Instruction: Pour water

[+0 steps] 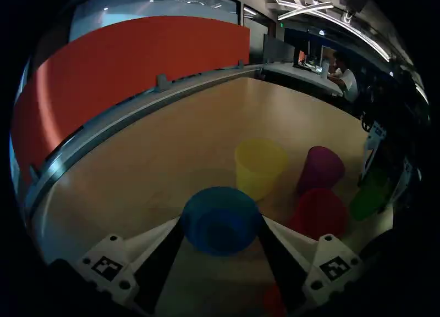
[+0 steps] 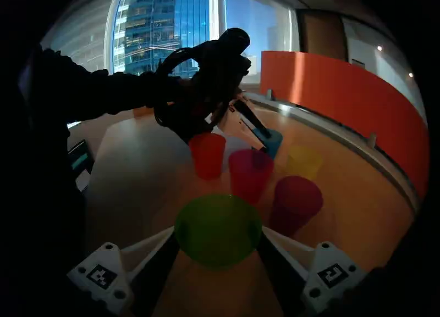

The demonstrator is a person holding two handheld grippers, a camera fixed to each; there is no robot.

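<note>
Cup rims hide claw tips; left claw [image 1: 221, 232] grips blue cup [image 1: 220, 215], right claw [image 2: 218, 240] green cup [image 2: 218, 226]

White hand-held gripper fingers [image 1: 140, 239], black-and-white square markers [image 1: 107, 266]

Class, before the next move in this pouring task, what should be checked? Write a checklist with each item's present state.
1. Grip of the left gripper on the blue cup: ok, a finger on each side.
2. Grip of the right gripper on the green cup: ok.
3. Water in either held cup: cannot tell.
4. Held cups brought together for pouring: not ok, apart.
5. The yellow cup standing mouth up on the table: ok.
</note>
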